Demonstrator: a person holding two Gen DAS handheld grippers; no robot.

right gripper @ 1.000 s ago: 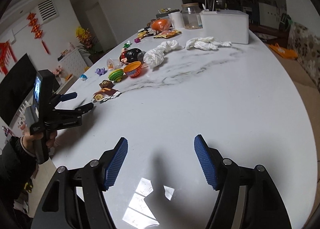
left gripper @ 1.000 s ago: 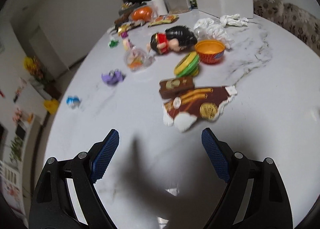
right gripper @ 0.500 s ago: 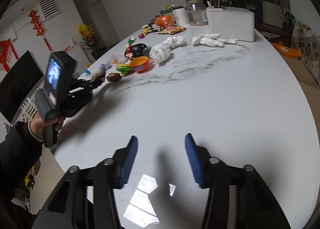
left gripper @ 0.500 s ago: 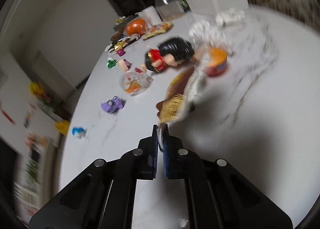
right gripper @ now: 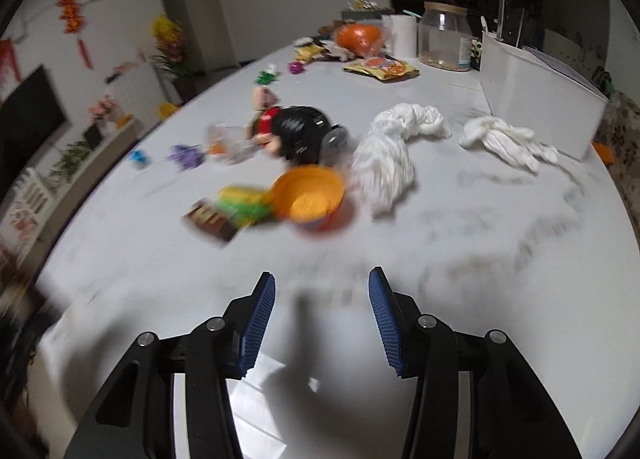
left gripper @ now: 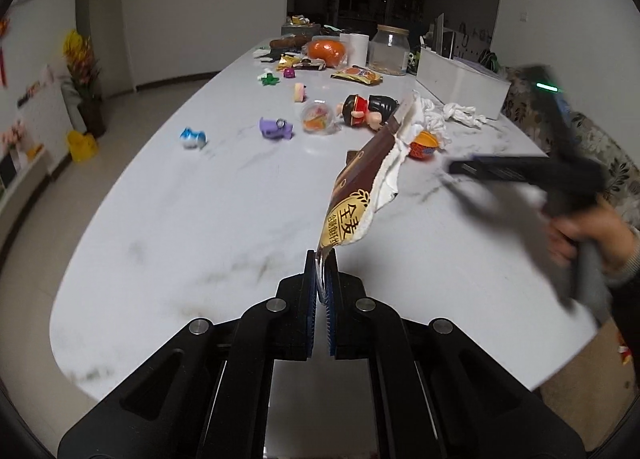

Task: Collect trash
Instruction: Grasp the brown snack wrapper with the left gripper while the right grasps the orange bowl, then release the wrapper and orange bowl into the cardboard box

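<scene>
My left gripper (left gripper: 321, 259) is shut on the bottom edge of a brown and gold snack wrapper (left gripper: 360, 187), which hangs above the white marble table (left gripper: 200, 219). In the right wrist view my right gripper (right gripper: 321, 283) stands open over bare table with nothing between its fingers. Just ahead of it lie an orange cup (right gripper: 308, 199), a green and yellow lid (right gripper: 244, 205) and a small brown packet (right gripper: 210, 221). Crumpled white tissues (right gripper: 386, 167) lie right of the cup. A hand (left gripper: 576, 235) carries the blurred right gripper at the right of the left wrist view.
A white box (right gripper: 532, 99) stands at the back right with more tissue (right gripper: 504, 143) before it. A black-haired doll (right gripper: 296, 135), a glass jar (right gripper: 442, 41), an orange snack bag (right gripper: 382, 69) and small toys (left gripper: 276, 127) are spread over the far half. The table's near edge runs below both grippers.
My left gripper went from open to shut on the brown wrapper and lifted it off the table. My right gripper narrowed and moved forward toward the orange cup.
</scene>
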